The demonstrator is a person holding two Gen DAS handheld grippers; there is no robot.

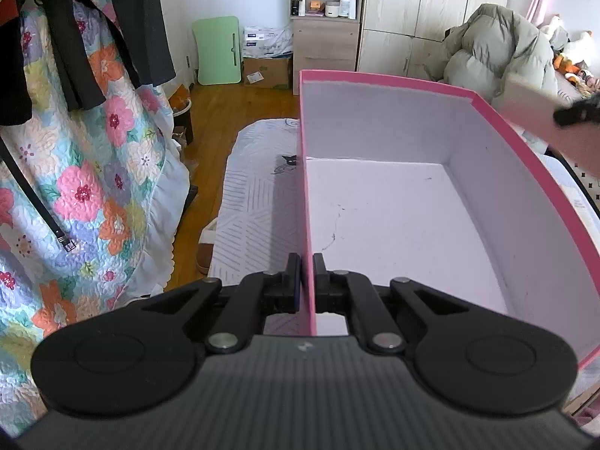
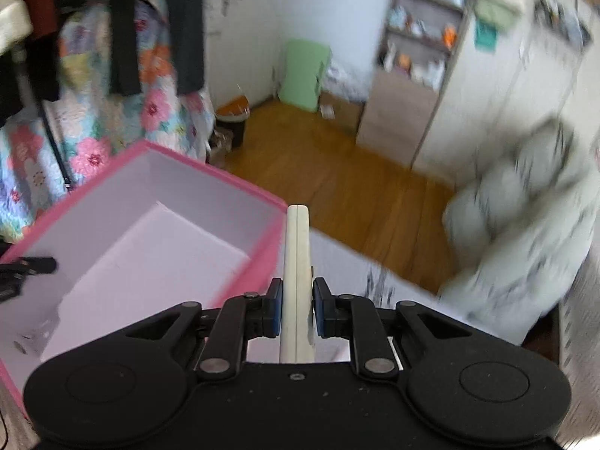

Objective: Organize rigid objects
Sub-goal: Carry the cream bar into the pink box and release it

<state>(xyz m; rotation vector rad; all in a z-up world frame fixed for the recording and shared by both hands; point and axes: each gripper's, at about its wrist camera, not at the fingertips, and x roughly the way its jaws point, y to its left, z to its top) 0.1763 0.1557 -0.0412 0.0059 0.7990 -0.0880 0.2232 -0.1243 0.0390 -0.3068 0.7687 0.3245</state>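
A pink box (image 1: 412,206) with a white, empty inside fills the right of the left wrist view. My left gripper (image 1: 307,262) is shut on its near left wall, one finger inside and one outside. In the right wrist view the box (image 2: 142,232) lies at the left. My right gripper (image 2: 297,288) is shut on a flat cream-white object (image 2: 297,247) held edge-on, just right of the box's right wall. The right gripper shows blurred at the left wrist view's right edge (image 1: 577,112). The left gripper shows at the right wrist view's left edge (image 2: 26,268).
The box rests on a white patterned cover (image 1: 258,202). A floral quilt (image 1: 93,195) and dark clothes (image 1: 75,30) hang at the left. A wood floor (image 2: 337,172), green board (image 1: 219,50), shelf unit (image 1: 326,18) and a puffy grey-green jacket (image 1: 495,48) lie beyond.
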